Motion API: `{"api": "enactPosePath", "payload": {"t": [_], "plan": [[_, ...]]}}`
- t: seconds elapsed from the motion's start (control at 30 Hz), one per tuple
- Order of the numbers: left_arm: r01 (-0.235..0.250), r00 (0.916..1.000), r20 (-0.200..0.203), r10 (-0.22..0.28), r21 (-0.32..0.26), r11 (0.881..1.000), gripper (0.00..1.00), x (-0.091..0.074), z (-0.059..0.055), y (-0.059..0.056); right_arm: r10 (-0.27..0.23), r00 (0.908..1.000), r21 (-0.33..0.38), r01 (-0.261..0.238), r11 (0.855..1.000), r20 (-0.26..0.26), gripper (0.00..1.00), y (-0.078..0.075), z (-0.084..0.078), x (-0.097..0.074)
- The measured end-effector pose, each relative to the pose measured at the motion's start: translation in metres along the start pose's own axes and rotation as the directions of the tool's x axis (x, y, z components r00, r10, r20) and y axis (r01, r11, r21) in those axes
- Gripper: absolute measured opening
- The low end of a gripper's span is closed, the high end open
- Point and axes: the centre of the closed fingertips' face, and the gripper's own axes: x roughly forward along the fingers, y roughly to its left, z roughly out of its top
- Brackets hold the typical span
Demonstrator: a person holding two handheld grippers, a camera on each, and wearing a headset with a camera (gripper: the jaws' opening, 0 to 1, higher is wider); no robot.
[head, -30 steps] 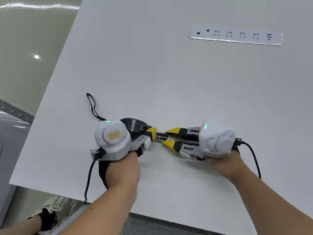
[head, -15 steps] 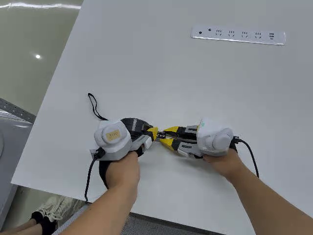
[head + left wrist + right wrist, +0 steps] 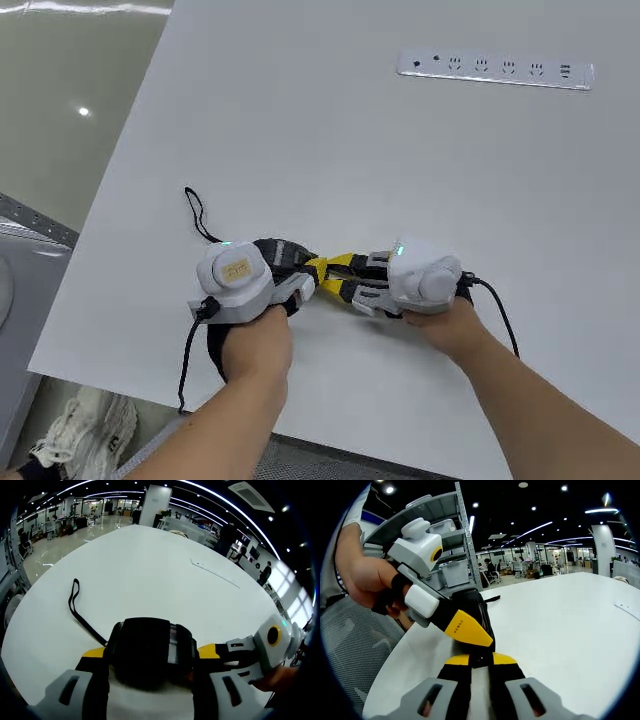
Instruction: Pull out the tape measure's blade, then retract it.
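The black tape measure (image 3: 278, 256) rests low over the white table (image 3: 300, 130), and my left gripper (image 3: 302, 274) is shut on its case. In the left gripper view the case (image 3: 150, 650) fills the gap between the yellow-tipped jaws. Its black wrist strap (image 3: 196, 214) trails off to the left on the table. My right gripper (image 3: 333, 279) points at the case from the right, jaws nearly together on the dark blade tip (image 3: 480, 659). That tip sits right at the case (image 3: 476, 605). The left gripper (image 3: 451, 621) crosses the right gripper view from the left.
A white power strip (image 3: 495, 68) lies at the far right of the table. The table's left edge and near edge run close to both hands. Beyond the left edge are the floor and a grey metal rack (image 3: 451, 555). Cables hang from both grippers.
My right gripper has moved left toward the case, and the short stretch of blade that showed between the two grippers is gone. The left gripper has kept its hold.
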Motion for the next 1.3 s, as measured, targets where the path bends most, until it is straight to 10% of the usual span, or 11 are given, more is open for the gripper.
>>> {"api": "enactPosePath", "payload": {"t": [1.3], "plan": [[0.074, 0.9972, 0.0, -0.075, 0.052, 0.996, 0.7, -0.0002, 0.0008, -0.0022, 0.019, 0.9998, -0.009, -0.019, 1.0, -0.006, 0.26, -0.0033, 0.0005, -0.0017]]}}
